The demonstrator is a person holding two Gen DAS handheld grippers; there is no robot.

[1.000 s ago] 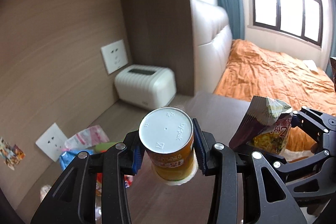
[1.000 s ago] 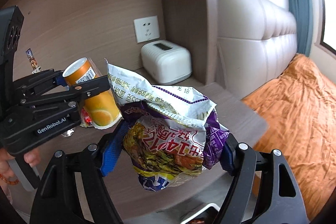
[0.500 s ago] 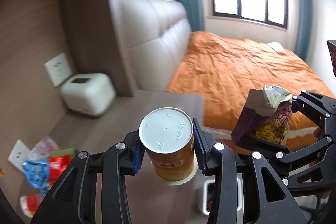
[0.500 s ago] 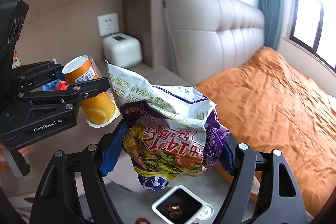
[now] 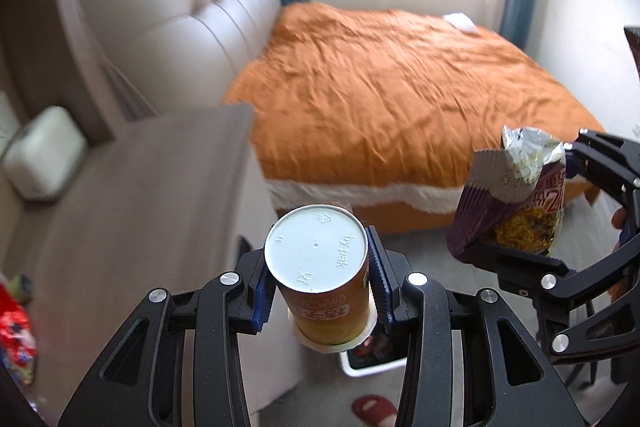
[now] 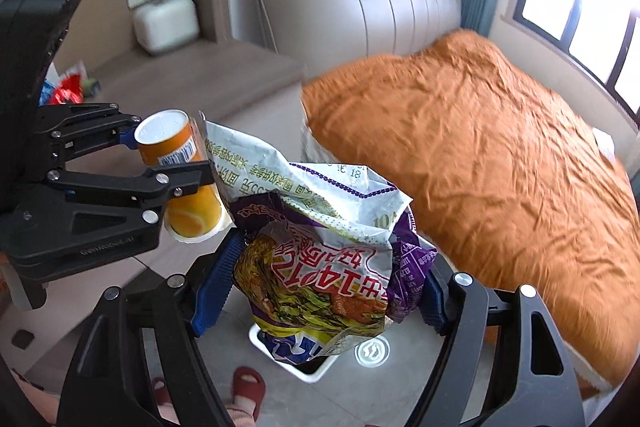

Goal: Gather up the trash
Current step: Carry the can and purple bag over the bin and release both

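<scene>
Left gripper clamps an orange cup; right gripper clamps a crumpled snack bag. Both hang above the white bin below, positioned for dropping.

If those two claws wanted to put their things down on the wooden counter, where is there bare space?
The counter is bare across its broad middle and out to the corner by the bed, in front of the white box. It is crowded only at the far end, where red and blue wrappers are piled.
</scene>
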